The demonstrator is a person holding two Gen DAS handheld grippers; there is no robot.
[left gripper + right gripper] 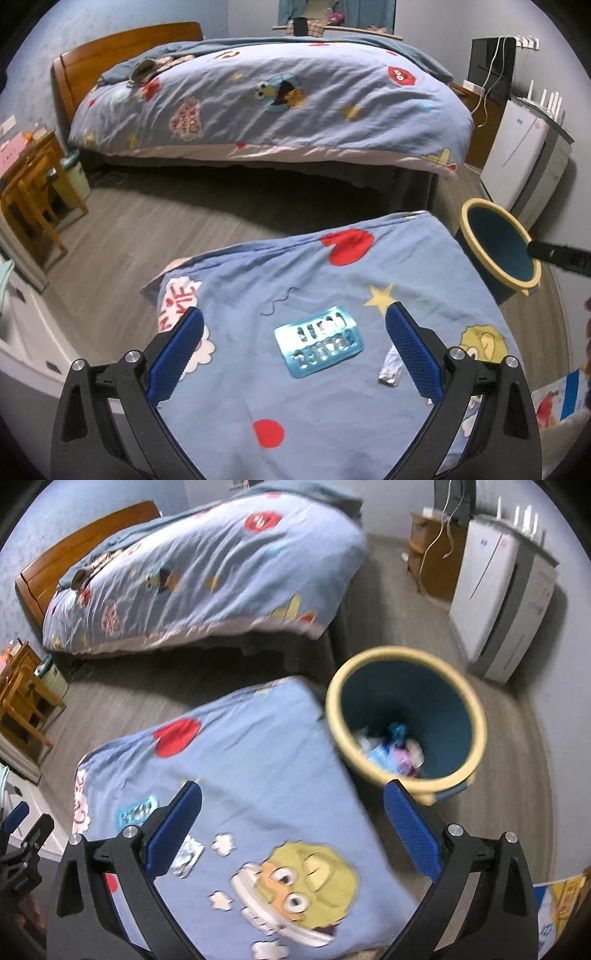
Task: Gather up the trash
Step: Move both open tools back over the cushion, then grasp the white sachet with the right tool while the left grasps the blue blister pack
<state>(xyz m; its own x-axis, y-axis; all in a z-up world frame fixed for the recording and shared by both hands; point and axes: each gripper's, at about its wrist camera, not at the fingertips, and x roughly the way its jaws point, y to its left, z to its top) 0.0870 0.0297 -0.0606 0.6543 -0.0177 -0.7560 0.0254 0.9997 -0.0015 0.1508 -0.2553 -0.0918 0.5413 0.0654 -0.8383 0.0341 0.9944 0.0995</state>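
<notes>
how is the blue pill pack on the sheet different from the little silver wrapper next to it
The blister pack is teal, flat and rectangular with rows of popped pockets; the foil wrapper is silver, crumpled and clearly smaller. The pack lies midway between the left tongs, the wrapper beside one finger. Both rest loose on the cartoon sheet, outside the bin.

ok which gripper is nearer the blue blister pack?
Left. The left gripper hangs open right over the blister pack; the right gripper is off toward the bin.

We count two beds, one yellow-rimmed bin, one blister pack, one foil wrapper, one thread, one white appliance, and two wide-spread grippers.
</notes>
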